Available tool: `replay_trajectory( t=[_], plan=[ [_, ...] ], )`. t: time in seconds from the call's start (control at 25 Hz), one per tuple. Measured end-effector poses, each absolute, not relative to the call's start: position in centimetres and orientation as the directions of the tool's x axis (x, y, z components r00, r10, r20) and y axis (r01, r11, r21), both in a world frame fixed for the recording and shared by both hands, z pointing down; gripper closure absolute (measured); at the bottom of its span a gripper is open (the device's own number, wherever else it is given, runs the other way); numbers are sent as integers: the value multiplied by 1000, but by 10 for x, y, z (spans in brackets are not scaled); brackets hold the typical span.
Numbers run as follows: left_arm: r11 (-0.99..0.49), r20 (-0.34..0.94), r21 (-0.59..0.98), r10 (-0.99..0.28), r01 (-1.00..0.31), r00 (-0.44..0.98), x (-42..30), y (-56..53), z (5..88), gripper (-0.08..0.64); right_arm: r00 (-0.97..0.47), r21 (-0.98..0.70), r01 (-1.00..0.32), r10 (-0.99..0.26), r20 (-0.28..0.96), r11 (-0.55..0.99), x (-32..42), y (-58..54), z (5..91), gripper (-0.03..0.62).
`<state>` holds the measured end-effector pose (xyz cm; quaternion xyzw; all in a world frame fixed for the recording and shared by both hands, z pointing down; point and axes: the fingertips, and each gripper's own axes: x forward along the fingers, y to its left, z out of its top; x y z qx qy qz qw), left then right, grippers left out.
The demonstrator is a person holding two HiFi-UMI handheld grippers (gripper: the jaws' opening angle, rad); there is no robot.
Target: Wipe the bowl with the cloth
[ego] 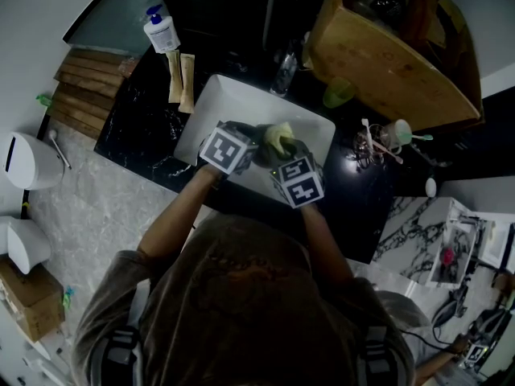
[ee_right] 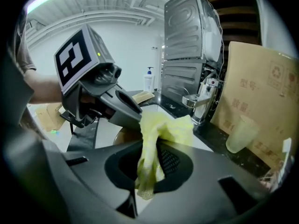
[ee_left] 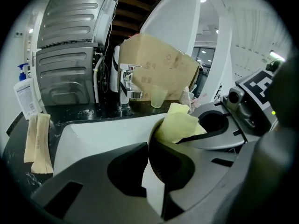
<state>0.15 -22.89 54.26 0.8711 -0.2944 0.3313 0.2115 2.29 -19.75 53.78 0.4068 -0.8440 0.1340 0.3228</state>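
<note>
Sink [ego: 233, 99]: white basin, set in a black counter [ego: 145, 127] — both grippers are held over it.
Left gripper [ee_left: 156, 185]: jaws are closed on the rim of the bowl.
Right gripper [ee_right: 145, 180]: jaws are pinched on the cloth, just right of the left gripper.
Bowl [ee_left: 168, 157]: dark, held above the sink.
Cloth [ee_right: 163, 127]: yellow — pressed into the bowl.
</note>
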Motion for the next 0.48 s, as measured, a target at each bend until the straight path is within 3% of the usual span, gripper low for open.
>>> replay_trajectory(
  t=[0.48],
  plan=[
    [-703,690,158,-424,-694,586,-11,-245,537,535,-462,41,-752,-570,680,658,26,-186,541,566]
  ],
)
